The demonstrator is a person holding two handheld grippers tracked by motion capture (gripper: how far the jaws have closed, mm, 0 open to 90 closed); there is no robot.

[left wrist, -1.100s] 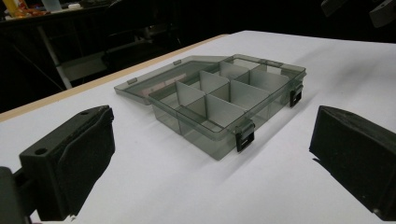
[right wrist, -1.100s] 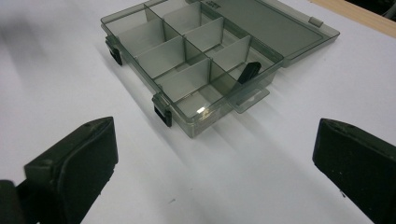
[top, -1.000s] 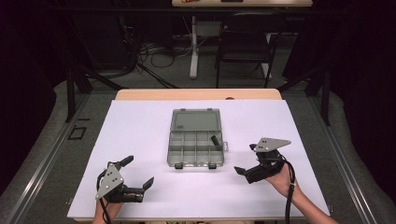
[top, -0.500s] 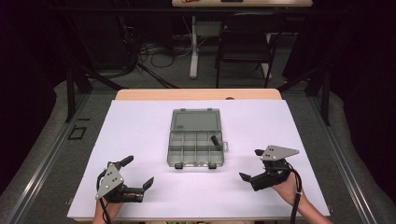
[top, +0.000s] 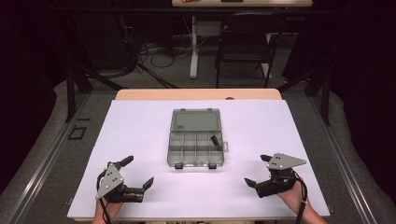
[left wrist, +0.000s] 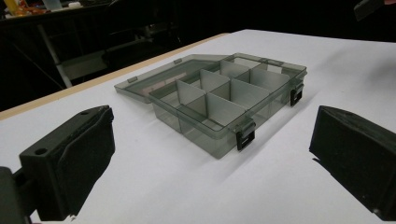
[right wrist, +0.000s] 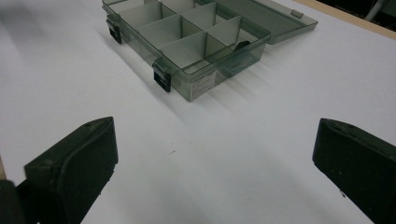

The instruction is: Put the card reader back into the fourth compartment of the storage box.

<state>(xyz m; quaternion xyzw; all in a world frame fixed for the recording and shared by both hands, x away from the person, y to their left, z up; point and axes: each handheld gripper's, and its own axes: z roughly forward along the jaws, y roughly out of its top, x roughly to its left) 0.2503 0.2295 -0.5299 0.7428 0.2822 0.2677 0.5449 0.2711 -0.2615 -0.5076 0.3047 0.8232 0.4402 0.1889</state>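
Item: we hold 2 grippers, left gripper [top: 133, 173] and right gripper [top: 258, 170], both released and empty, flanking the open compartment box [top: 196, 143] at mid-worktop [top: 140, 126], ahead between them, roughly equidistant.

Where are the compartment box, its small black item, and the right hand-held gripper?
compartment box [top: 187, 120], high view, on the open lid.
small black item [top: 215, 141], high view, on its middle.
right hand-held gripper [top: 259, 170], high view, midway between its fingertips.

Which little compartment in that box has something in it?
The one at the right end of the box's middle row, beside its right wall, holds a small dark piece. The other compartments look empty.
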